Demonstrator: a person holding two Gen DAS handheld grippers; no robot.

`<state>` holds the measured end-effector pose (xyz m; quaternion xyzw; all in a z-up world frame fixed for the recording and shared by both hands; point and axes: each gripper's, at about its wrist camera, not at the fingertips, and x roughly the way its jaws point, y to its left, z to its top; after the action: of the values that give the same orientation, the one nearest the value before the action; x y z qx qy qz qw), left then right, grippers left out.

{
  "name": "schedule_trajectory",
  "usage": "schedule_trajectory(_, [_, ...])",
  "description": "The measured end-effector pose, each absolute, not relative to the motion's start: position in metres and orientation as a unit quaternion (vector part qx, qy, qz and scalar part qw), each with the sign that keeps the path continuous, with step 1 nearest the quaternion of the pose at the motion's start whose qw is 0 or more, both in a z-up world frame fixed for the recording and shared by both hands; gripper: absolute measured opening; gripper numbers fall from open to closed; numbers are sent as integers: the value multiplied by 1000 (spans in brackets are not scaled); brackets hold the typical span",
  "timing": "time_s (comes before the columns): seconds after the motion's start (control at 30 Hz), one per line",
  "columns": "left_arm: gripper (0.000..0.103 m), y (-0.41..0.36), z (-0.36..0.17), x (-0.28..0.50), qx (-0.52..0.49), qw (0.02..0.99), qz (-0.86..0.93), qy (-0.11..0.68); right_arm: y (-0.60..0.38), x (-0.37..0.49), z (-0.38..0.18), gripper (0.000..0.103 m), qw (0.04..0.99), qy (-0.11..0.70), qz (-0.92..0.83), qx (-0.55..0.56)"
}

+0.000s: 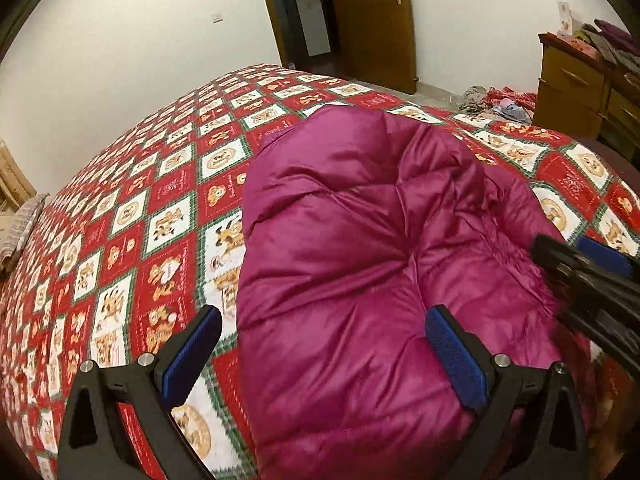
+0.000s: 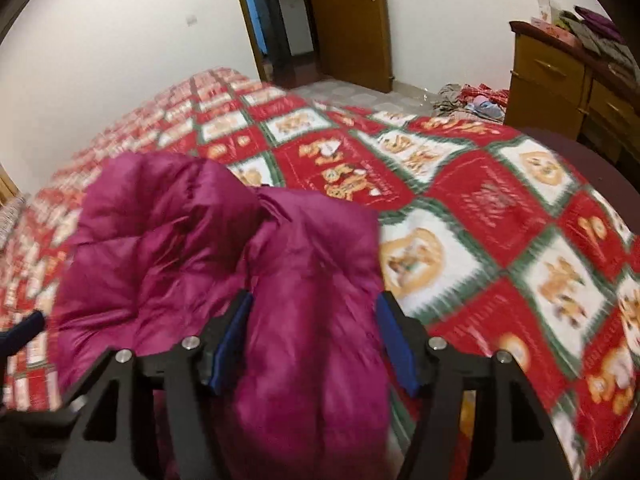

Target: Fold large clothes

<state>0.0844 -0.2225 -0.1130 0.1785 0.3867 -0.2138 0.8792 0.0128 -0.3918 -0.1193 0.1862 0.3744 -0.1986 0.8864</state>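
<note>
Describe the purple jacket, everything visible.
The purple jacket is a shiny, quilted, puffy garment, magenta, lying bundled and partly folded on the red checked bedspread. Creases run across its top. The left gripper stands open over its near edge; the right gripper straddles a fold, jaws apart, pads not visibly pressing.

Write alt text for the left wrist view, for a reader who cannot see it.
A magenta puffer jacket lies folded on a red, white and green teddy-bear patterned bedspread, with the open left gripper straddling its near left edge. The right gripper enters from the right; a wooden door and dresser stand behind.
</note>
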Motion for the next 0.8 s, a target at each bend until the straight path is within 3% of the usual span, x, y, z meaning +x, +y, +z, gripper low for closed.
schedule_trajectory(0.37, [102, -201, -101, 51, 184, 881, -206, 383, -353, -27, -133, 65, 879, 401, -173, 192])
schedule_trajectory(0.57, [102, -181, -99, 27, 181, 884, -206, 379, -347, -54, -115, 65, 884, 385, -175, 198])
schedule_trajectory(0.8, [102, -163, -99, 2, 185, 890, -204, 363, -334, -93, -102, 75, 891, 369, -192, 182])
